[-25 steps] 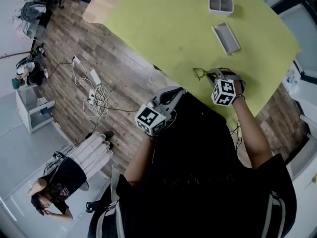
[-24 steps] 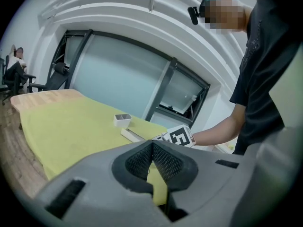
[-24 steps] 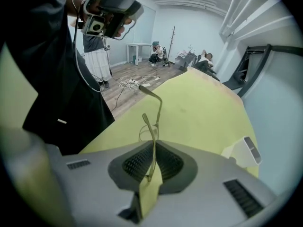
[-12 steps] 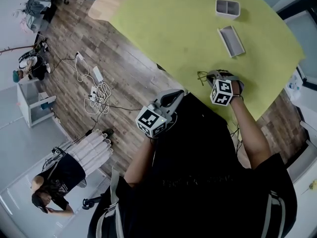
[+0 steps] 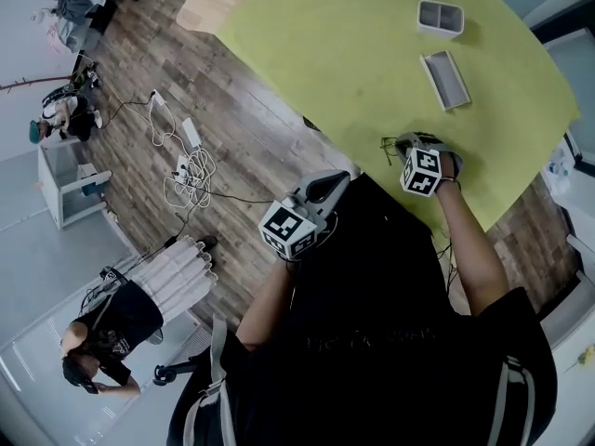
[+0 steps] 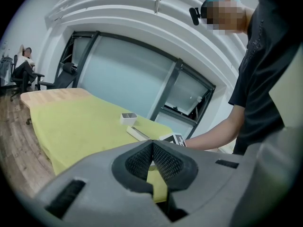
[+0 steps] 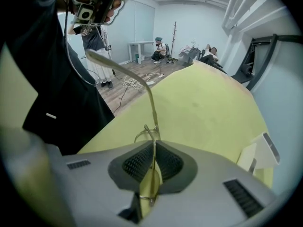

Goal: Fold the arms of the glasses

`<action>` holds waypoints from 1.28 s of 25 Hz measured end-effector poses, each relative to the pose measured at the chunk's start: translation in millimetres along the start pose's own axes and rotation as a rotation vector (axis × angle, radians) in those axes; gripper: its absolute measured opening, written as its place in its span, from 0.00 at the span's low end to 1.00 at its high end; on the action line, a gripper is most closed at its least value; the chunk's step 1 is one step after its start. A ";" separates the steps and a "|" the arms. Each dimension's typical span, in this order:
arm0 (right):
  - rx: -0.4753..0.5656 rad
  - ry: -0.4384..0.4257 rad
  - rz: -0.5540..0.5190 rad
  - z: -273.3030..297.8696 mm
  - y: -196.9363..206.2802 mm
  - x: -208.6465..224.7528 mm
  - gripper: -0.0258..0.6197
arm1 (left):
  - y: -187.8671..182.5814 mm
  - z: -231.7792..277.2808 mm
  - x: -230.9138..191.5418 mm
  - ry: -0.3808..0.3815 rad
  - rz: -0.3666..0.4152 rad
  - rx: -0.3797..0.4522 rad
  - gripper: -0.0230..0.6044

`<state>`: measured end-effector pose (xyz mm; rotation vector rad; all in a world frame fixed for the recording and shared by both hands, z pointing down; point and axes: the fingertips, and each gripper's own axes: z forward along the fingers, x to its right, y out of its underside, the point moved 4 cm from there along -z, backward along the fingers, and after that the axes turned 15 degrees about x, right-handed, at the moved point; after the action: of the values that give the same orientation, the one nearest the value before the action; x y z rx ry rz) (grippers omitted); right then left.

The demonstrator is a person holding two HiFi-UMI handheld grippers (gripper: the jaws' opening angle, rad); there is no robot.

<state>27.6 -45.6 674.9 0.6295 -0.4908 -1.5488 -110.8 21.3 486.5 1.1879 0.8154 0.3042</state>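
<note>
The thin dark-rimmed glasses (image 5: 389, 144) hang over the near edge of the yellow-green table (image 5: 353, 54). My right gripper (image 5: 405, 143) is shut on them. In the right gripper view the wire frame (image 7: 152, 126) runs between the ribbed pads, and one arm stands up and curves away to the left. My left gripper (image 5: 338, 180) hovers off the table, in front of the person's dark shirt. It is shut with nothing in it, and its pads (image 6: 161, 161) meet at their tips.
A small white two-part tray (image 5: 440, 17) and a long grey glasses case (image 5: 446, 79) lie on the far right of the table. Cables and a power strip (image 5: 186, 161) lie on the wooden floor to the left. A person (image 5: 112, 328) stands at lower left.
The head view has drifted a little, so the table sits further right. Both grippers hold their places. The right one stays shut on the glasses.
</note>
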 end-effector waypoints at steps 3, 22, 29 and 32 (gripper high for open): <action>-0.003 0.006 0.013 2.5 2.2 -2.2 0.10 | -0.6 -0.7 0.8 0.000 0.003 0.001 0.07; 0.147 0.121 0.203 -28.4 -13.1 6.6 0.10 | -8.8 21.7 7.8 0.074 0.017 0.008 0.07; 0.229 0.080 0.265 -60.7 -32.7 -2.2 0.09 | -12.4 32.7 7.1 0.097 0.017 0.022 0.07; 0.272 0.086 0.284 -74.4 -47.4 -7.2 0.09 | -11.8 34.1 6.4 0.098 0.015 0.029 0.07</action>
<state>40.5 -30.1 588.7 0.7947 -0.7014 -1.1920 -84.8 -3.1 477.9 1.2141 0.8995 0.3663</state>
